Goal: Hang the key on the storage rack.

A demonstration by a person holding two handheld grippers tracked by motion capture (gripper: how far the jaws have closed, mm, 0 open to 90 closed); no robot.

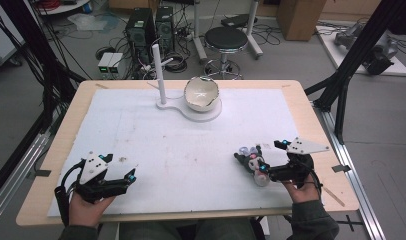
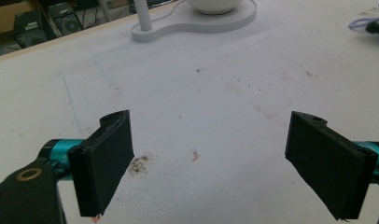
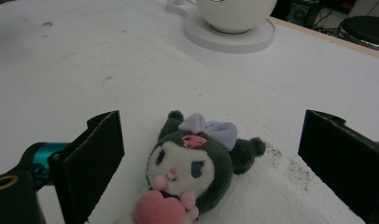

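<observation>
A small plush doll (image 1: 252, 161) with a dark hood, white face, lilac bow and pink heart lies on the white mat at the right. In the right gripper view the doll (image 3: 192, 168) lies between my right gripper's (image 3: 215, 163) wide jaws, and neither pad touches it. That gripper (image 1: 269, 159) is held by a hand at the lower right. My left gripper (image 1: 122, 167) rests at the lower left, open over bare mat, its jaws (image 2: 211, 163) holding nothing. A white bowl (image 1: 201, 93) sits on a white stand at the back.
The white stand (image 1: 167, 105) carries an upright white post (image 1: 157, 70) left of the bowl. The white mat (image 1: 191, 145) covers the wooden table (image 1: 66, 125). A stool, computer towers and cables stand on the floor beyond the far edge.
</observation>
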